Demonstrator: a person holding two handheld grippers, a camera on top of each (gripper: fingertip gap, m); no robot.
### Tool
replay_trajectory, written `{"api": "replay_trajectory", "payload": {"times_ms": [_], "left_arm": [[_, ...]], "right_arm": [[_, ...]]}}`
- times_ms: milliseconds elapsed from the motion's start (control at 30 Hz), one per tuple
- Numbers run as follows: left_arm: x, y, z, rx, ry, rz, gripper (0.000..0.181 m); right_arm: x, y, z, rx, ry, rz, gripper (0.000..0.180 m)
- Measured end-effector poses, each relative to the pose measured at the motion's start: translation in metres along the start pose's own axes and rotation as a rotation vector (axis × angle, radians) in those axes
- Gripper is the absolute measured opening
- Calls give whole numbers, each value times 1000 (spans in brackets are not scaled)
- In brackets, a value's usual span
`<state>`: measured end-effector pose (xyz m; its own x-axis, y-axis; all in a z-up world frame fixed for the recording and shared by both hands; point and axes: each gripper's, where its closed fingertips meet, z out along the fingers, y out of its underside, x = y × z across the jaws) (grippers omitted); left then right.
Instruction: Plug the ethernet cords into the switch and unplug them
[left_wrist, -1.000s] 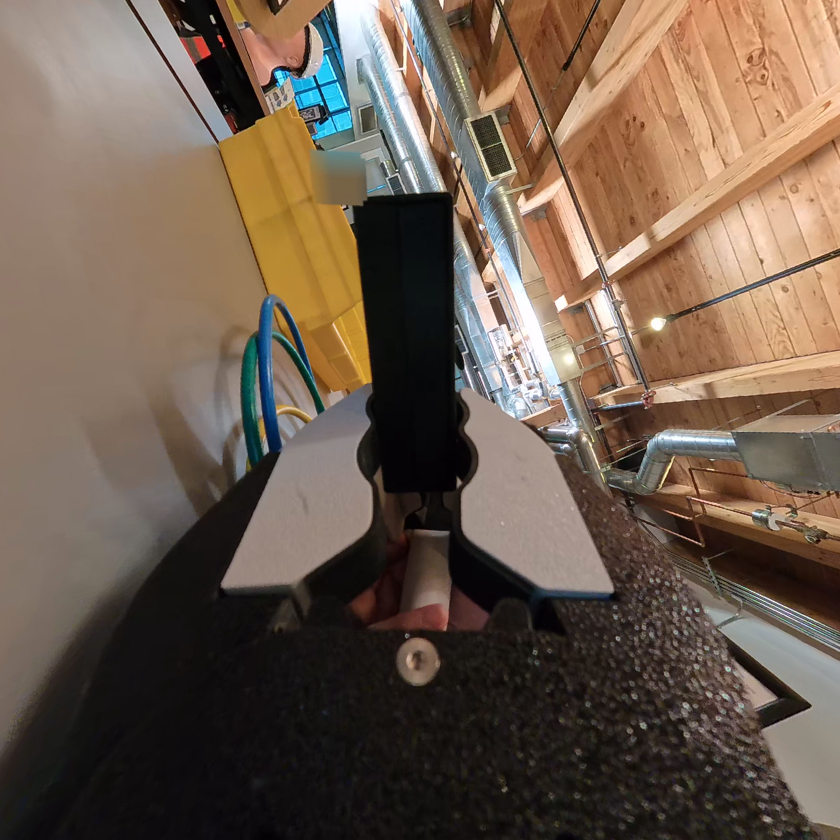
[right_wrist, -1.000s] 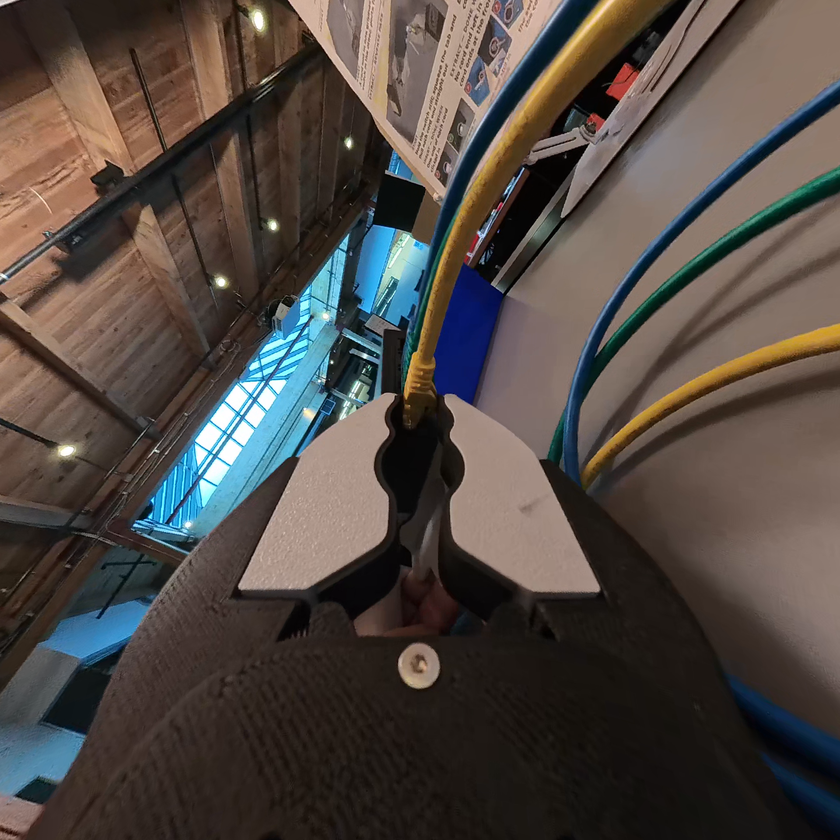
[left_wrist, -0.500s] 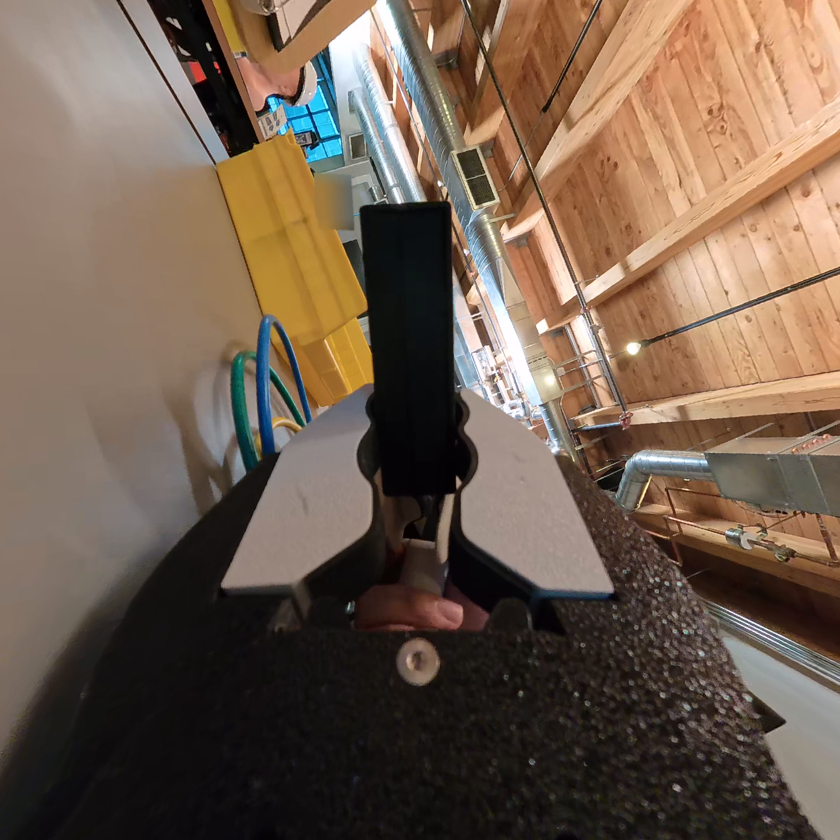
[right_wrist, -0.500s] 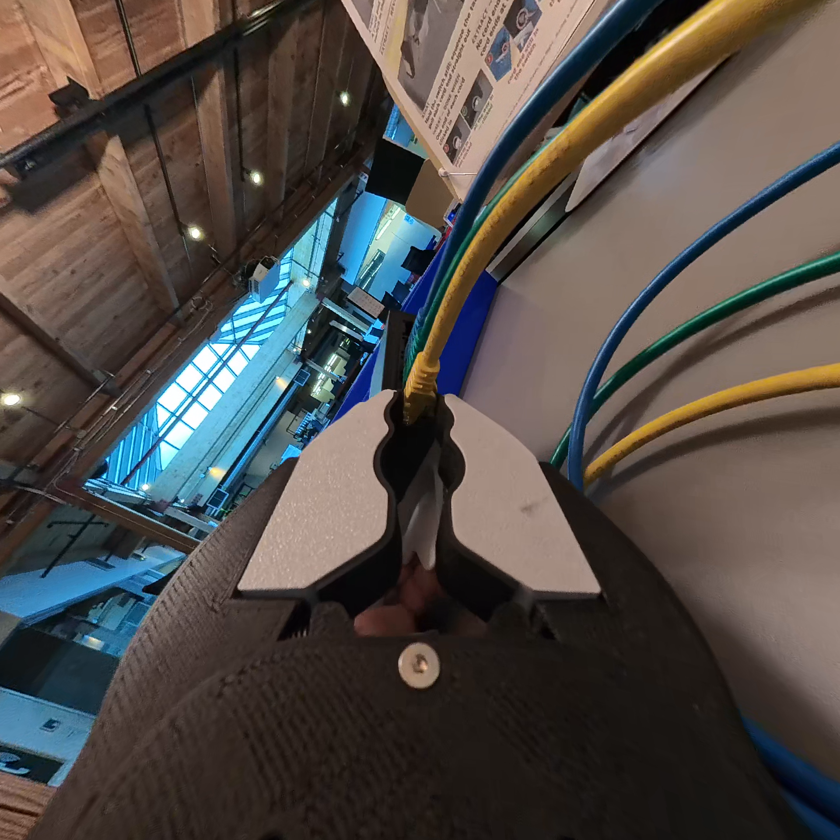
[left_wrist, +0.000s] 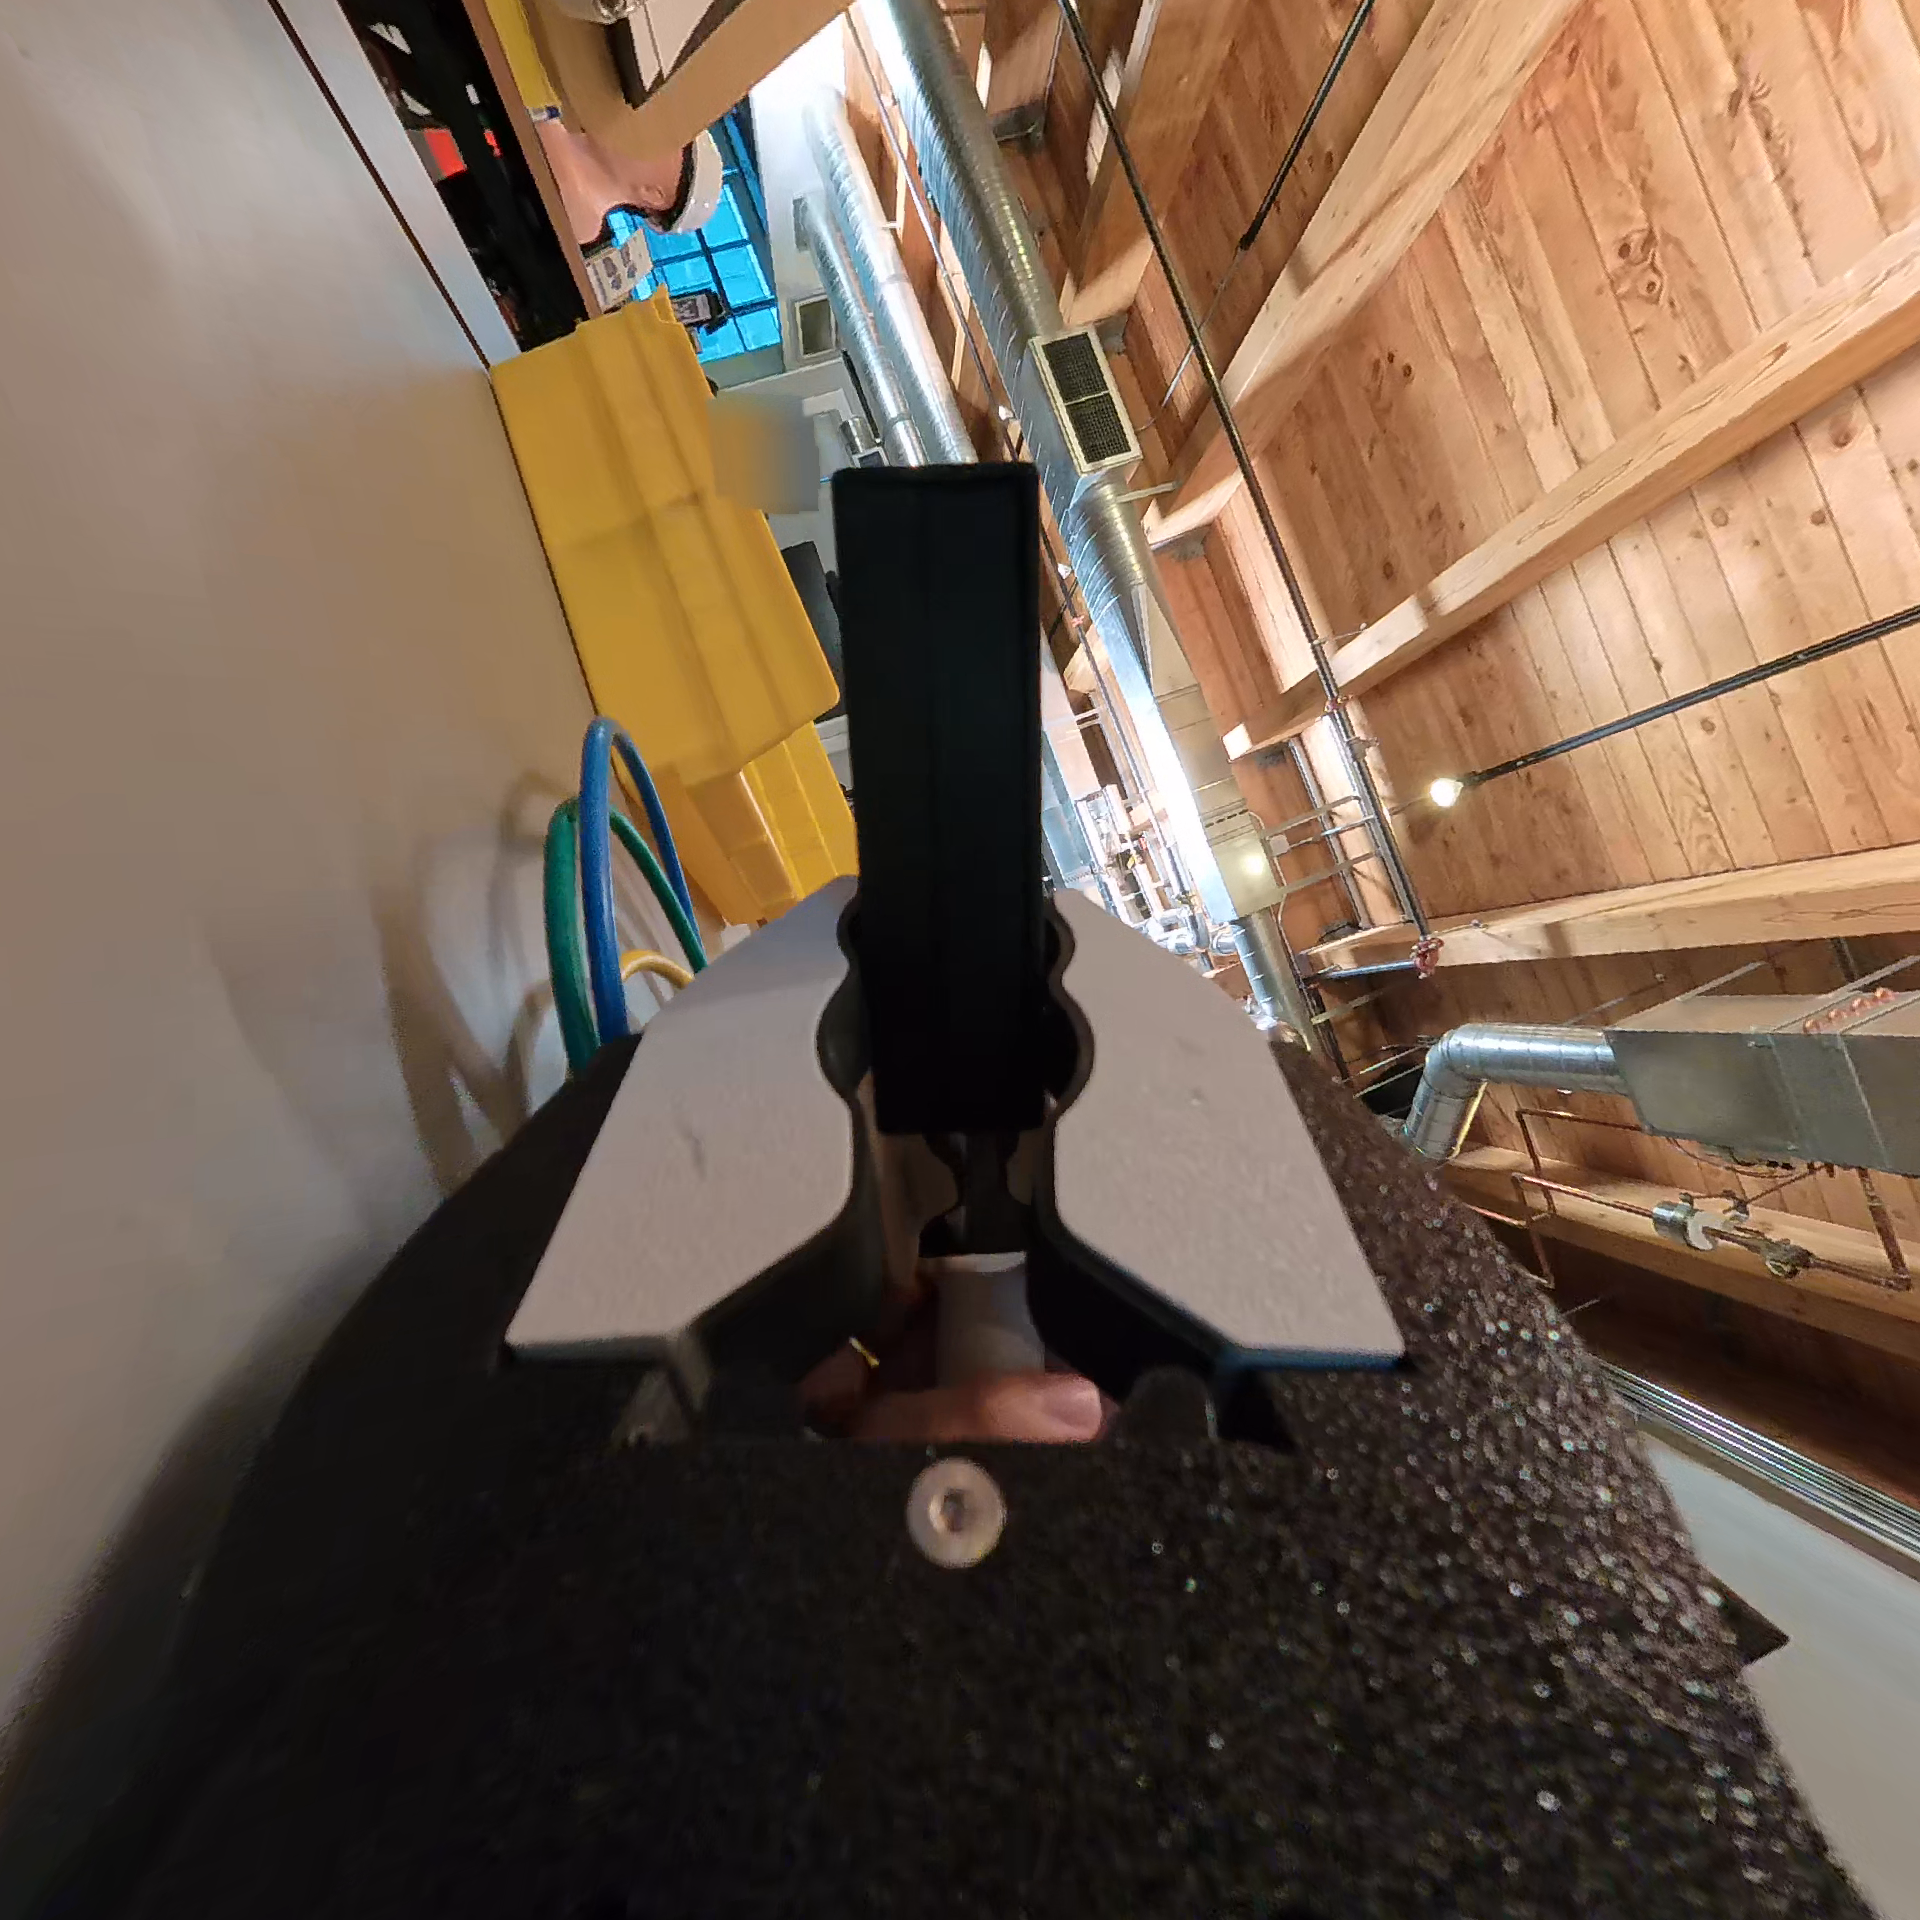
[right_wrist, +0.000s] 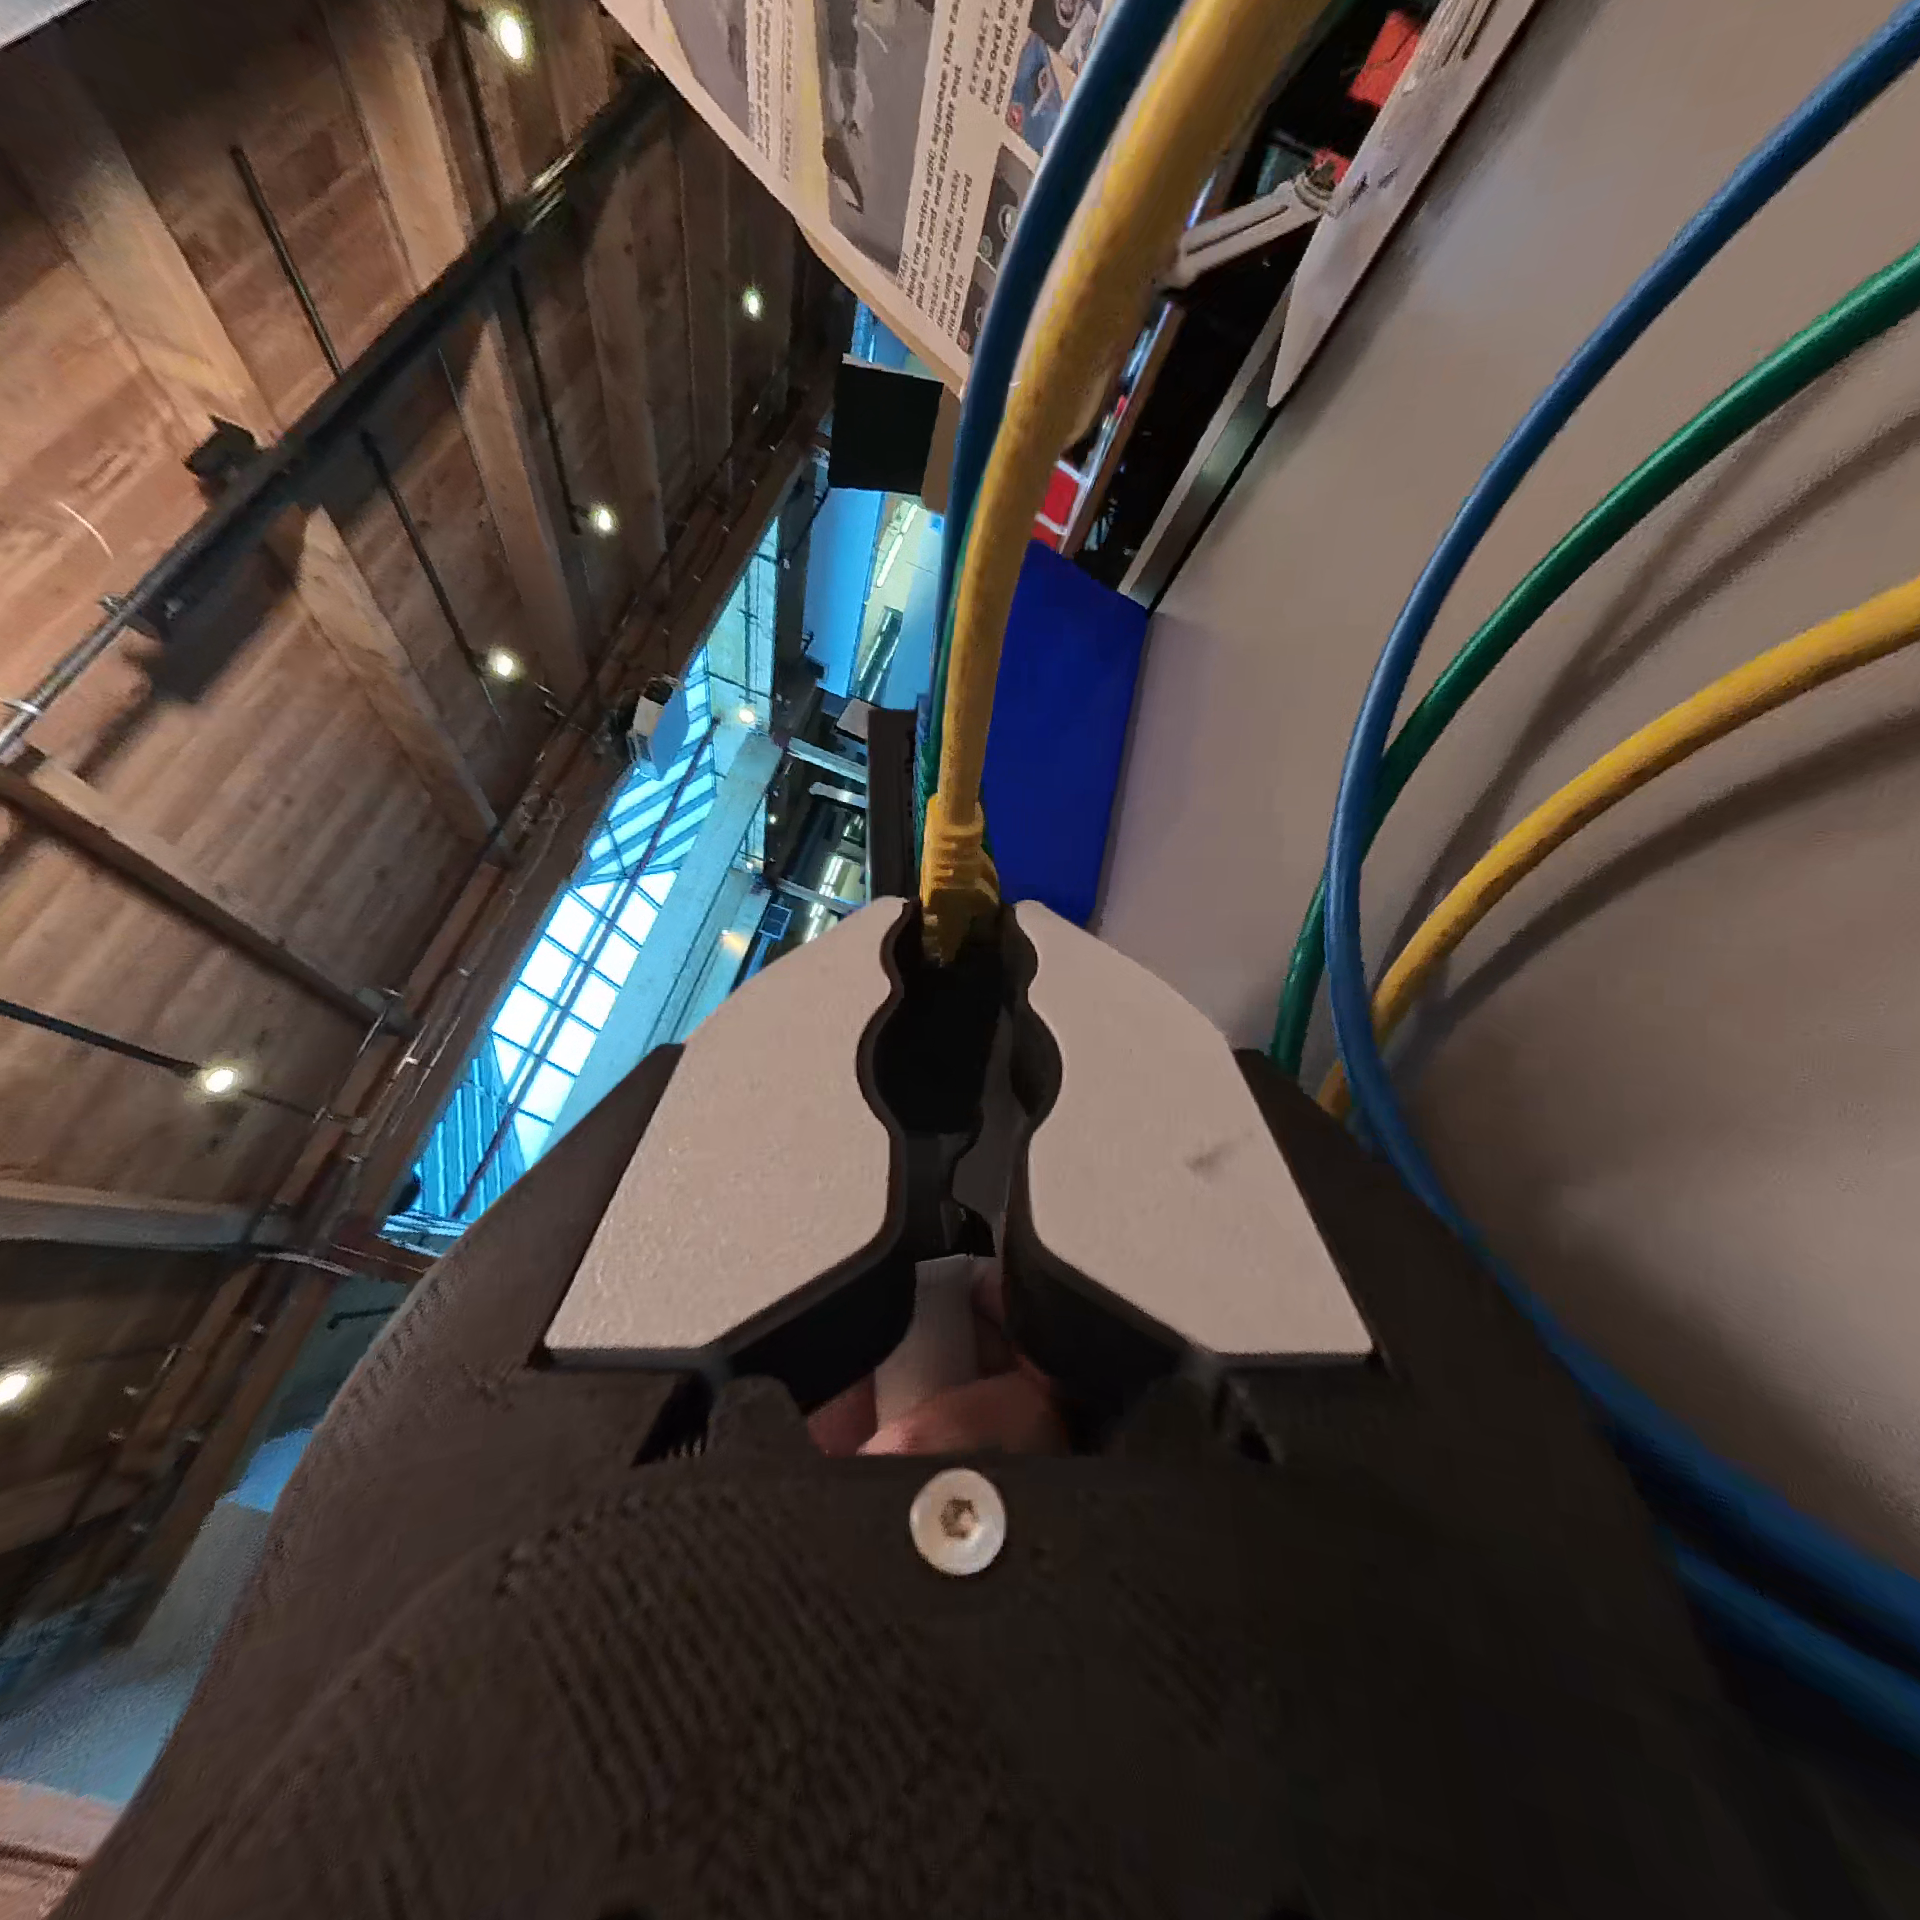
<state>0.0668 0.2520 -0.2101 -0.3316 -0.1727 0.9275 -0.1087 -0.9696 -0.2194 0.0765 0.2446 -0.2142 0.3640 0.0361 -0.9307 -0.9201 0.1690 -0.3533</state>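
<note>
My left gripper (left_wrist: 951, 935) is shut on the black switch (left_wrist: 940, 748), a long black box that sticks out past the fingertips and is held up off the table. My right gripper (right_wrist: 961, 914) is shut on the plug end of a yellow ethernet cord (right_wrist: 1049, 436), which runs up and away from the fingertips. Blue (right_wrist: 1455, 582), green (right_wrist: 1558, 561) and another yellow cord (right_wrist: 1621, 758) loop over the grey table in the right wrist view. Blue (left_wrist: 597, 852) and green (left_wrist: 561, 935) loops also show in the left wrist view.
Both views are rolled sideways. Yellow bins (left_wrist: 644, 582) stand at the table's far edge in the left wrist view. A blue box (right_wrist: 1049, 727) and a printed sheet (right_wrist: 894, 135) show in the right wrist view. Wooden ceiling and metal ducts (left_wrist: 977, 208) fill the background.
Both views have swung a little against the background. The left gripper keeps hold of the switch and the right keeps hold of the yellow plug.
</note>
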Motion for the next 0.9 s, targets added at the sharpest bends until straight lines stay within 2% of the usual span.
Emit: {"api": "replay_trajectory", "payload": {"times_ms": [233,333,533,633,767,900], "left_arm": [[0,-1,0,11,-5,14,29],[1,4,2,-17,-5,31,29],[0,9,4,-78,-4,29,29],[-1,10,5,-87,-14,32,28],[-1,1,0,-53,-9,13,29],[3,-3,-1,-23,15,50,28]], "right_arm": [[0,1,-1,18,19,12,14],[-3,-2,0,20,35,-93,12],[-3,-4,-1,-25,9,-142,10],[-2,-6,-1,-47,29,-229,9],[3,-11,-2,-37,28,-245,8],[-17,-17,-7,-65,-19,-344,7]]}}
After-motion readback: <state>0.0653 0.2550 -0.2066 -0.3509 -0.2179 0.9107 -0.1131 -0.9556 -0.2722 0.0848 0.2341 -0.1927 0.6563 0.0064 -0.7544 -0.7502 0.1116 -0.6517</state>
